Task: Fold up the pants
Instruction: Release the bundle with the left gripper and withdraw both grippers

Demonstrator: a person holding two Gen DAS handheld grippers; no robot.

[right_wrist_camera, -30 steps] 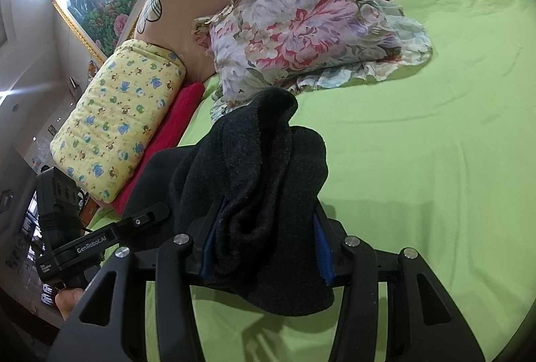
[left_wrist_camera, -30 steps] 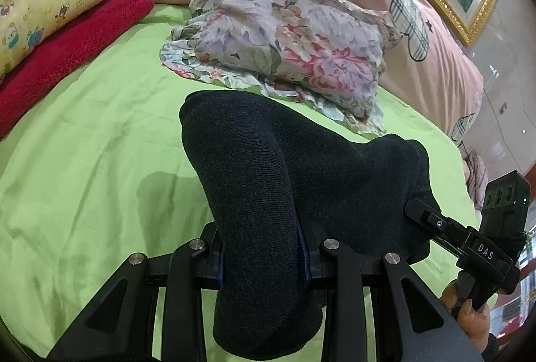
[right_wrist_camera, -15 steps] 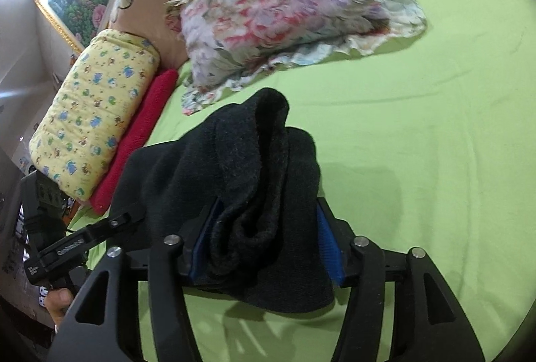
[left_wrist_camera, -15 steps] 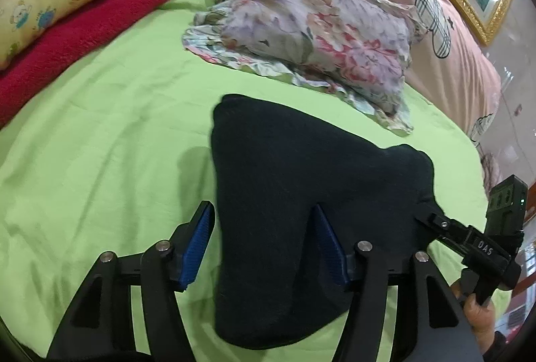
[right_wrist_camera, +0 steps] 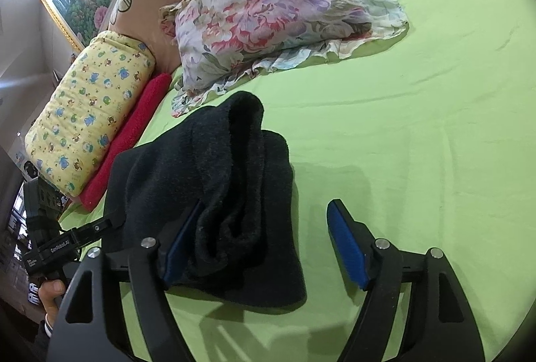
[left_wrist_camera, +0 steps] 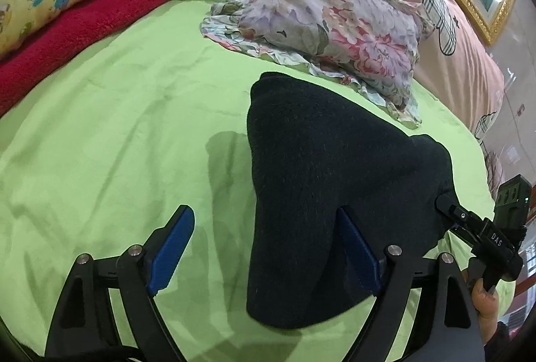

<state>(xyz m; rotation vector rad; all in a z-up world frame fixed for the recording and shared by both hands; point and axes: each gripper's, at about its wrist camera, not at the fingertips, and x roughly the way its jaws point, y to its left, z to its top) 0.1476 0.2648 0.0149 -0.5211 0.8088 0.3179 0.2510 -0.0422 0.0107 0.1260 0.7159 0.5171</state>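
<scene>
- The wide lime-green cotton bedsheet [left_wrist_camera: 110, 134] is spreading across the whole bed, lightly creased, and carrying everything else.
- A salmon-pink padded headboard cushion with a checked bear print [left_wrist_camera: 445, 37] is curving along the far edge of the sheet.
- A ruffled floral pillow in pinks and mauves [left_wrist_camera: 321, 23] is lying on the sheet against that cushion, its frill just beside the far tip of the trousers.
- A yellow cartoon-print bolster [right_wrist_camera: 90, 114] is sitting at the edge of the bed, with a rolled crimson terry towel [right_wrist_camera: 134, 134] lying right alongside it.
- The dark charcoal knitted pants [left_wrist_camera: 321, 188] are lying in a thick folded bundle on the sheet, between the two tools; in the right wrist view the stacked layers are showing at the bundle's near end.
- The left gripper [left_wrist_camera: 266, 248] is letting go: its jaws are opening, the left blue pad standing clear over bare sheet, and the pants' near end lying loose between them against the right pad.
- The right gripper [right_wrist_camera: 264, 241] is releasing too: its jaws are opening, the right pad well off the cloth, the left pad beside the bundle's edge.
</scene>
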